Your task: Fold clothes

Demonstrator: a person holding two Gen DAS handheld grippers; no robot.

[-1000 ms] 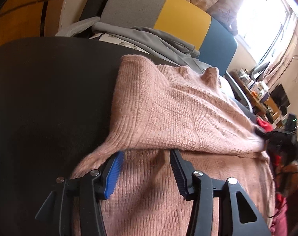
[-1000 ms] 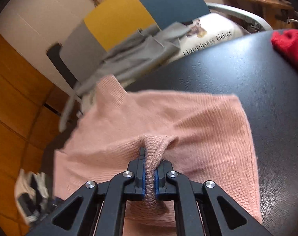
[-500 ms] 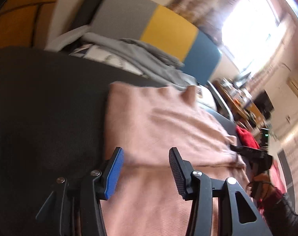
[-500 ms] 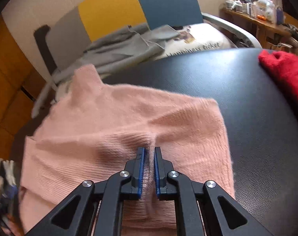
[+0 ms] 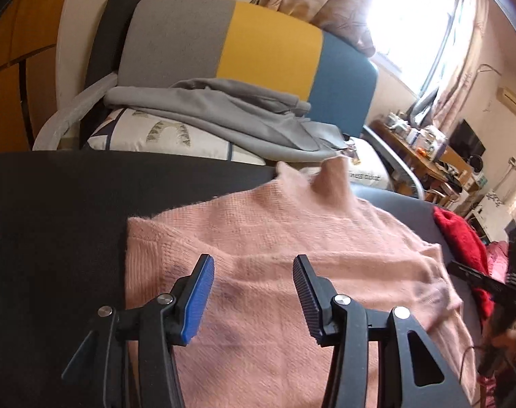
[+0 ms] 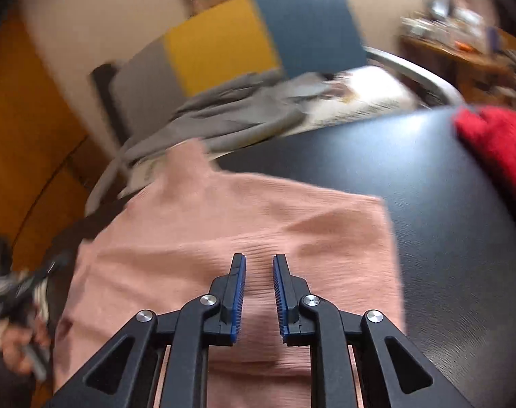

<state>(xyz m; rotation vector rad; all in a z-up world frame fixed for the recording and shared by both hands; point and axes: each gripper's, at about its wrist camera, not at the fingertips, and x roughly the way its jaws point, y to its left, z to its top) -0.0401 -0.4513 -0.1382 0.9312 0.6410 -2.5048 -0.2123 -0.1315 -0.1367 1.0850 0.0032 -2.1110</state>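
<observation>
Sweater [image 5: 292,255] (pink) lies beneath both grippers' parted, empty fingers [image 6: 239,285].

The white cushion [image 5: 366,173] on the chair carries one line of dark print – too small and blurred to read; the same line in the right wrist view [image 6: 370,110] is smeared – nothing else bears writing

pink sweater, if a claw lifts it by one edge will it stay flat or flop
The sweater would likely flop: it is a soft knit that already lies in folds and ripples. Its fuzzy surface should grip the ribbed pads rather than slip. On the smooth dark table it would probably bunch up if pushed.
</observation>
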